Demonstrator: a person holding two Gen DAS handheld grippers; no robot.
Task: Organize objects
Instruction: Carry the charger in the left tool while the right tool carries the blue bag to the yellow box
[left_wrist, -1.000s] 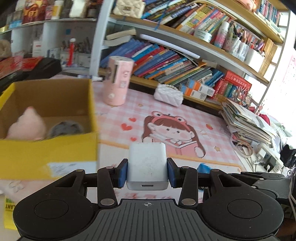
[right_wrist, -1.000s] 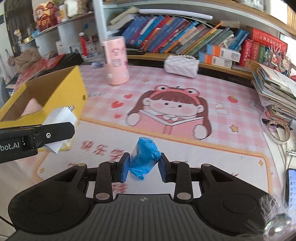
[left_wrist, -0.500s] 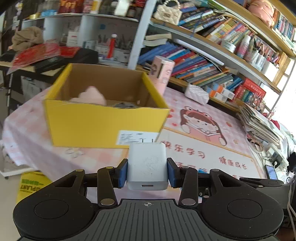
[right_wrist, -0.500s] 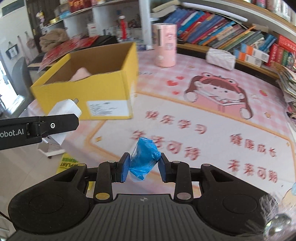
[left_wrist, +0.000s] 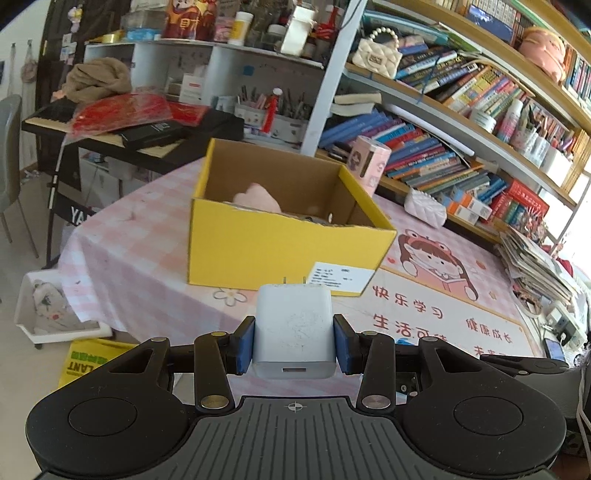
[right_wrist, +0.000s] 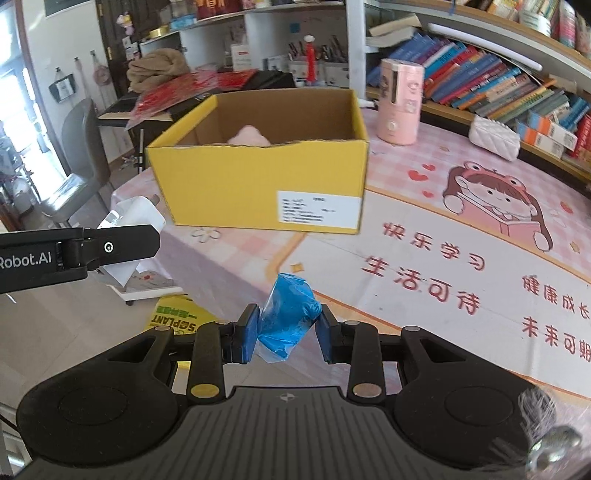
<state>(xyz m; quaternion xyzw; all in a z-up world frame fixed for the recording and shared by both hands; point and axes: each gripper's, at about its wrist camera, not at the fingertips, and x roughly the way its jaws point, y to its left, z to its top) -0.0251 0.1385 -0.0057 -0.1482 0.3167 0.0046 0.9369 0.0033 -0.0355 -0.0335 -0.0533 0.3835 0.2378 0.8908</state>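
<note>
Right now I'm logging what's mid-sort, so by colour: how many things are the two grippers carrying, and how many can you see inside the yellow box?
White: 1, the charger plug in the left gripper
Blue: 1, the crumpled blue wrapper in the right gripper
Pink: 1, the soft pink item in the yellow box
Total: 3; the rest of the box floor is hidden.

White charger (left_wrist: 294, 326) and blue bundle (right_wrist: 288, 317) held aloft.

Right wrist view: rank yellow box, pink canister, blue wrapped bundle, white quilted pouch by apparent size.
1. yellow box
2. pink canister
3-4. Unsure: blue wrapped bundle and white quilted pouch look similar; the bundle sits nearest the camera.
</note>
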